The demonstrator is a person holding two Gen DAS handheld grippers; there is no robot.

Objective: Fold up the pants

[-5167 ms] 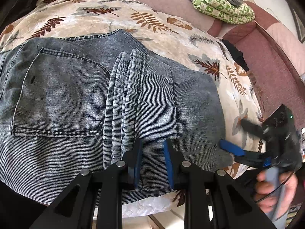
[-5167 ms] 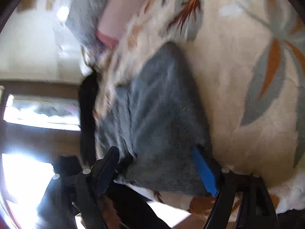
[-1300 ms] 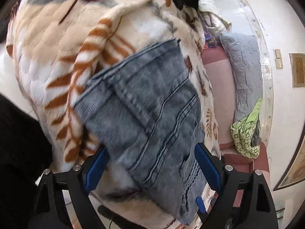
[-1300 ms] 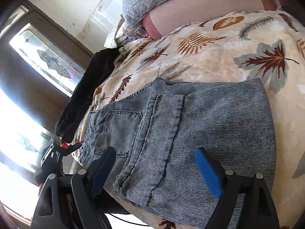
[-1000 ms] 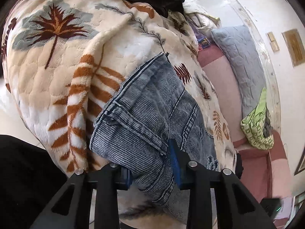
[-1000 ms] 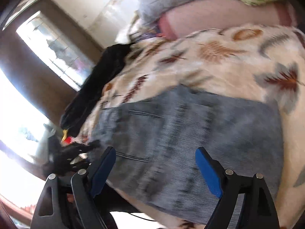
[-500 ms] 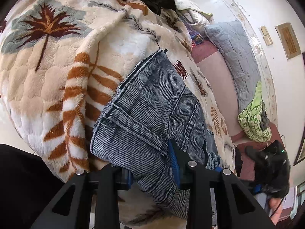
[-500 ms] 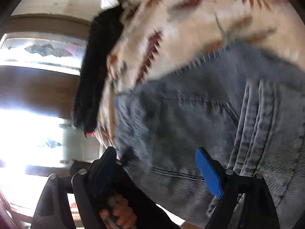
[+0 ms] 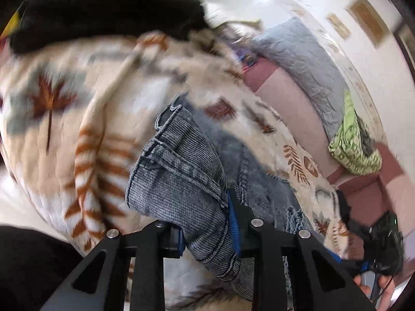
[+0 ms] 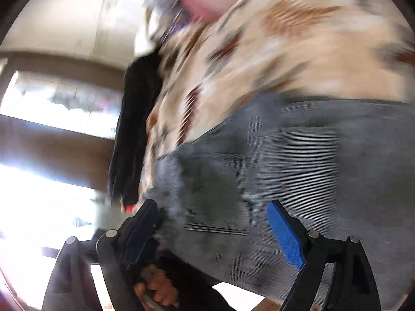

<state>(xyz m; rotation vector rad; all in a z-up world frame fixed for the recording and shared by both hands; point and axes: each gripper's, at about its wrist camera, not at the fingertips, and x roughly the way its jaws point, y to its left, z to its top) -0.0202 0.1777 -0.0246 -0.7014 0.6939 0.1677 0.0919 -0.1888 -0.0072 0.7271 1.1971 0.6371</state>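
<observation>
Grey-blue denim pants (image 9: 186, 178) lie folded on a cream blanket with a leaf print (image 9: 64, 119). My left gripper (image 9: 205, 228) is shut on the waistband end of the pants and holds it bunched and raised off the blanket. In the right wrist view, which is blurred by motion, the pants (image 10: 298, 155) fill the lower half. My right gripper (image 10: 215, 230) is open, its jaws wide apart over the near edge of the denim. The right gripper also shows in the left wrist view (image 9: 373, 248), at the far end of the pants.
A black garment (image 9: 103, 15) lies at the blanket's far left edge. A pink sofa back (image 9: 293, 98) carries a grey quilted cushion (image 9: 308, 59) and a green patterned cloth (image 9: 355, 145). A bright window (image 10: 52, 108) is at the left in the right wrist view.
My left gripper, shut on the waistband end, has lifted it and carried it towards the rest of the pants. My right gripper has swung fast across the denim and stays open.
</observation>
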